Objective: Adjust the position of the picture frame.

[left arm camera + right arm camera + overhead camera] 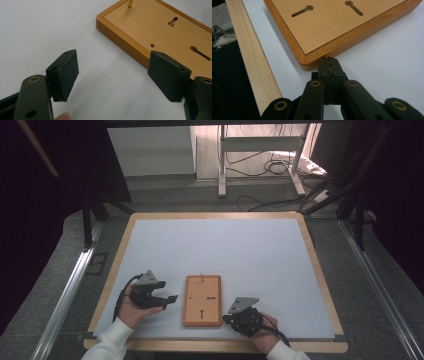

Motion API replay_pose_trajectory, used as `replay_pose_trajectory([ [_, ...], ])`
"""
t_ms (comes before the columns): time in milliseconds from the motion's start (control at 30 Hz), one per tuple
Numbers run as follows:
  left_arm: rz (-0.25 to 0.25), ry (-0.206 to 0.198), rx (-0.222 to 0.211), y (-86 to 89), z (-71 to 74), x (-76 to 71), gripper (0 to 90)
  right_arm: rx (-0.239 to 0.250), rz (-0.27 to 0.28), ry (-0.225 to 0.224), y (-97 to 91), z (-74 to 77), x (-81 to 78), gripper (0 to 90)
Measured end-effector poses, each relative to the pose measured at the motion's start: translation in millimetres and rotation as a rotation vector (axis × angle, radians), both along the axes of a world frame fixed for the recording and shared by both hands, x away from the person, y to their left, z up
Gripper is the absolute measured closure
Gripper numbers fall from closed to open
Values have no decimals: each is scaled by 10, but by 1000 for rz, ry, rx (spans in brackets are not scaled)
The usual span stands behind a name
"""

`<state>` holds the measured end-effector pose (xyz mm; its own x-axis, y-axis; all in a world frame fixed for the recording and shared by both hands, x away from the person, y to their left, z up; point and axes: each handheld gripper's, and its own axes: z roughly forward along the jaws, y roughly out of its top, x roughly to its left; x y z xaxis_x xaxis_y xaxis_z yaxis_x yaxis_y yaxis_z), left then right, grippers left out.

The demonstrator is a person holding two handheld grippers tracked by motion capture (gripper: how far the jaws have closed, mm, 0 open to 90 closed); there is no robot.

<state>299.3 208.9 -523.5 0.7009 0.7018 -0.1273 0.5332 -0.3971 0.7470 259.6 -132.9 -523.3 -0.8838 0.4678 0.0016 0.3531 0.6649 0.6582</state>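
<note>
**Grippers flank a wooden board on the white table**

Starting at the left of the high view, the left gripper (pixel 167 301) sits in the person's left hand (pixel 131 307) on the white table surface (pixel 215 245), just beside the left long edge of the wooden board (pixel 202 300). Its jaws are spread wide, and nothing lies between them. In the left gripper view the two black pads (pixel 66 72) stand far apart over bare white surface, with the far pad against the board's side; whether it touches the wood I cannot tell. A fingertip (pixel 63 116) peeks in at the bottom edge.

The board lies flat near the table's front edge, midway between the two grippers, back face up. It shows keyhole slots (pixel 173 21), a small round hole (pixel 152 45) and a thin brass pin (pixel 130 3) standing near its far short end.

At the right, the right gripper (pixel 226 319) is held in the right hand (pixel 265 332) at the board's near right corner. Its jaws are pressed together on nothing, and in the right gripper view the closed tips (pixel 329 63) sit right against the board's rounded corner (pixel 308 62), beside the table's pale wooden rim (pixel 252 57).
</note>
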Motion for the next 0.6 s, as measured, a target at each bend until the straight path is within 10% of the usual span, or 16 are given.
replay_pose_trajectory([
  [600,-3,5,5,-14,-7,7,247,60,-5,27,-6,24,-9,900],
])
